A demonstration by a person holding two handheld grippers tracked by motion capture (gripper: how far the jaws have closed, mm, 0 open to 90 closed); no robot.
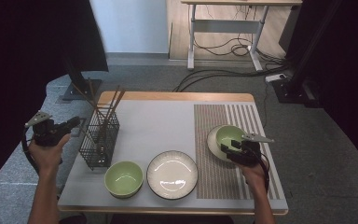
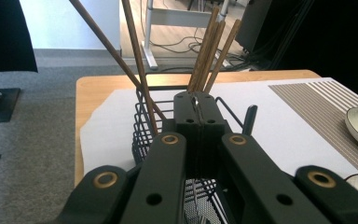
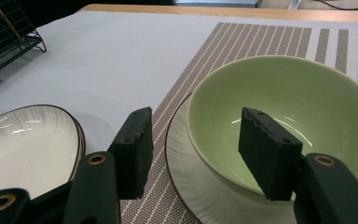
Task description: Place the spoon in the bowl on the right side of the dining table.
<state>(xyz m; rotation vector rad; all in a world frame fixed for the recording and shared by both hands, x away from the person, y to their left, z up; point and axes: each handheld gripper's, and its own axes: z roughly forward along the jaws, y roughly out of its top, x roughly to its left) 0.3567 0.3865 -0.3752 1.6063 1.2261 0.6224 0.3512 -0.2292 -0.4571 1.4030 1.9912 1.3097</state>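
From above, the right claw (image 1: 232,145) hovers at the near rim of a green bowl (image 1: 229,136) sitting on a plate (image 1: 211,140) on the striped mat (image 1: 216,182). The left claw (image 1: 74,122) hangs beside the wire basket (image 1: 100,140). Along the left claw (image 2: 199,122), its jaws are pressed together. Along the right claw (image 3: 193,144), its jaws gape wide astride the bowl (image 3: 284,112) rim.

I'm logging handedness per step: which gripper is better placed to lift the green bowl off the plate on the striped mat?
Right. The right gripper is open with its jaws straddling the green bowl's near rim; the left gripper is shut, off by the chopstick basket.
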